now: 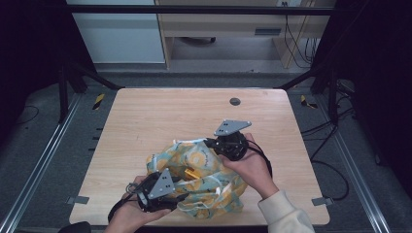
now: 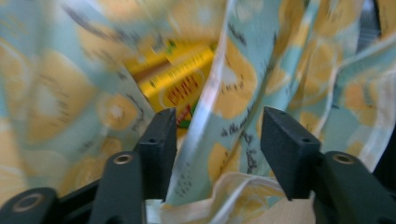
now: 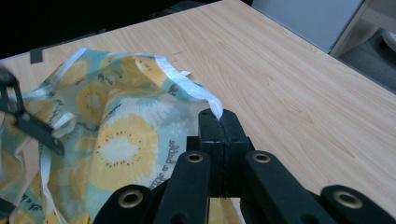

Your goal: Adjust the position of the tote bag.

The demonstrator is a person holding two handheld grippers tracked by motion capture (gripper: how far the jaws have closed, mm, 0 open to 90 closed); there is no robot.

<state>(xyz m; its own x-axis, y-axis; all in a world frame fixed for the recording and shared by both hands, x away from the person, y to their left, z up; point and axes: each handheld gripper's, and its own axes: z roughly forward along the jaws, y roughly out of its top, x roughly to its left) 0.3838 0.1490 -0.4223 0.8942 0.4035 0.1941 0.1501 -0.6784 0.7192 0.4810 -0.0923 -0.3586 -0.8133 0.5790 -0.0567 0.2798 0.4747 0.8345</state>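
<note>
A teal cloth bag [image 1: 201, 174] printed with yellow fruit slices lies crumpled at the table's near middle. A yellow packet [image 1: 190, 173] shows inside its mouth, blurred in the left gripper view [image 2: 182, 86]. My right gripper [image 1: 209, 142] is at the bag's far side, its jaws shut on the white hem [image 3: 205, 95] and holding that edge up [image 3: 218, 116]. My left gripper [image 1: 180, 196] is at the bag's near left. Its jaws stand open [image 2: 217, 128], with a fold of the bag's fabric [image 2: 233, 88] running between them.
The light wooden table [image 1: 160, 114] has bare room behind and to both sides of the bag. A dark round grommet [image 1: 235, 101] sits near the far edge. Black frame posts [image 1: 63, 85] and floor cables [image 1: 330, 145] flank the table.
</note>
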